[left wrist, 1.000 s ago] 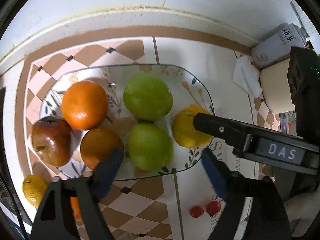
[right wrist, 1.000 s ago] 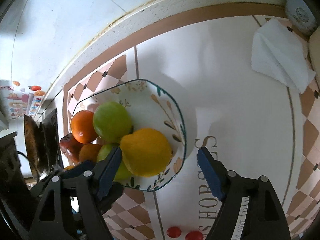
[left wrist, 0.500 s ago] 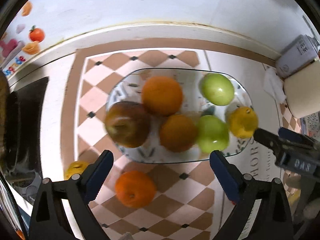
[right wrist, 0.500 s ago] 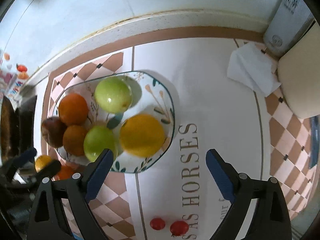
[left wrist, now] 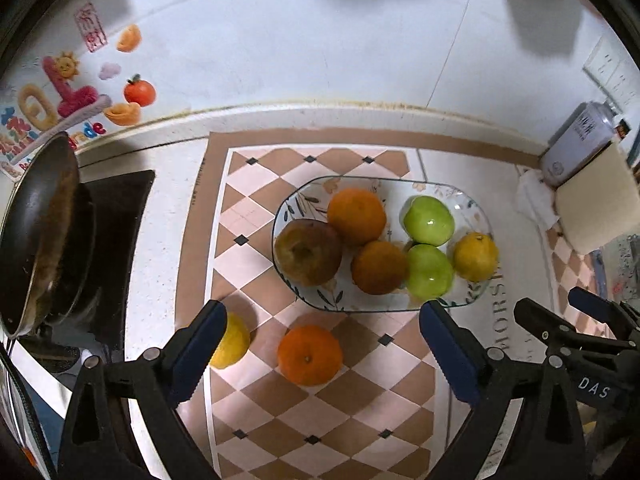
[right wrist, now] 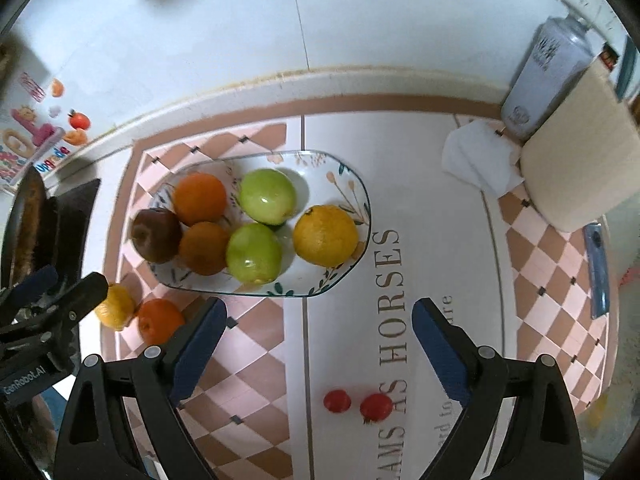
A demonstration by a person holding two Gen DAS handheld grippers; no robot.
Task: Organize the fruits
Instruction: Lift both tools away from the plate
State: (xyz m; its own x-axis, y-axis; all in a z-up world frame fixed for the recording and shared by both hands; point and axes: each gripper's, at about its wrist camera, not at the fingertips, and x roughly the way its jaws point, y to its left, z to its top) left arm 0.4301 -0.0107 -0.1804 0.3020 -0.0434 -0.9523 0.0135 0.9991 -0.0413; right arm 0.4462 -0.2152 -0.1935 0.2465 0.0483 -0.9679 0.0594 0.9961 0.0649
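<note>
You are pulling both tongs back from the plate [left wrist: 472, 300]; left tongs [left wrist: 320, 354] gaping over the orange [left wrist: 310, 354], right tongs [right wrist: 316, 348] gaping, plate at twelve o'clock.

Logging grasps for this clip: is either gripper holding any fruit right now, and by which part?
Nothing is held. The left gripper and right gripper both have open, empty jaws.

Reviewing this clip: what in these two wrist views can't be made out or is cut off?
- Yellow fruit off the plate: left view, half hidden by the left tool finger.
- Bottle label: both views, print too small to read.
- Mat lettering: right view, partly covered by the right tool and two small red fruits.
- Pan: left view, cut by the frame edge.
</note>
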